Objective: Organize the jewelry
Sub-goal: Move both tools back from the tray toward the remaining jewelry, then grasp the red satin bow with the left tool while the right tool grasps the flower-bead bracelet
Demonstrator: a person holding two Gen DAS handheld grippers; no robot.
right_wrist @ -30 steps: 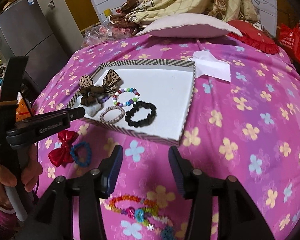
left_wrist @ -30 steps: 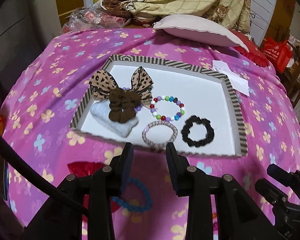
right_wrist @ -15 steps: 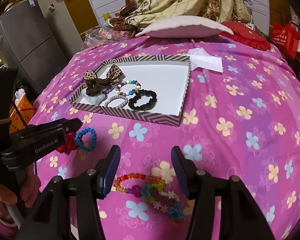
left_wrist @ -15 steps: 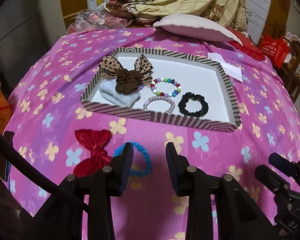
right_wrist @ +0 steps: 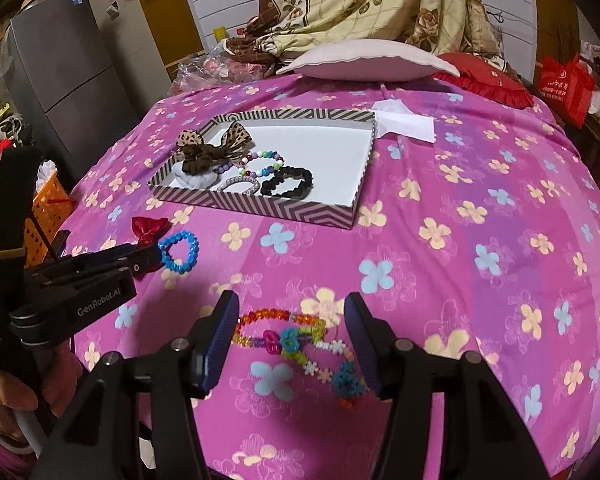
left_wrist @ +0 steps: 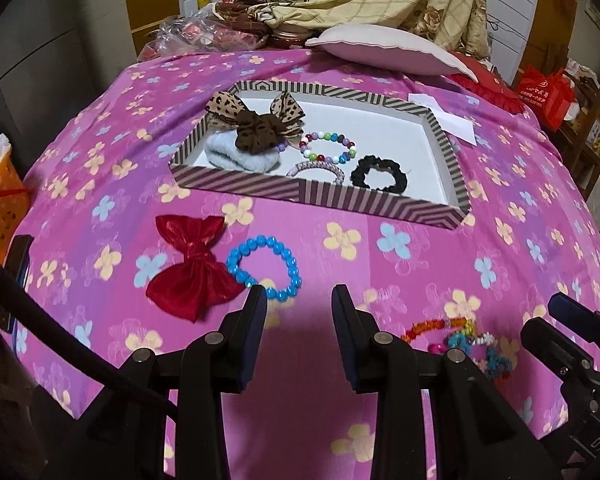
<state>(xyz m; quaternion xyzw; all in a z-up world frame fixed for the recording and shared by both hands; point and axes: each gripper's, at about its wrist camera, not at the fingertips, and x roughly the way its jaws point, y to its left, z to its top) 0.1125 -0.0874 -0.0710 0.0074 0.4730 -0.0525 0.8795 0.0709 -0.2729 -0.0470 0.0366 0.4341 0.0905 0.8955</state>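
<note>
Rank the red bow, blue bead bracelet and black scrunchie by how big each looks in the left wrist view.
1. red bow, plainly the largest.
2. blue bead bracelet.
3. black scrunchie.
The last two look close, and the scrunchie lies farther off in the striped tray, so their true order is unsure.

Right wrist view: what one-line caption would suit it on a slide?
Open right claw poised over a multicoloured beaded bracelet on the pink flowered bedspread, striped tray of hair ties beyond.

Bracelet (left_wrist: 263, 267) right of bow (left_wrist: 191, 266)
</note>
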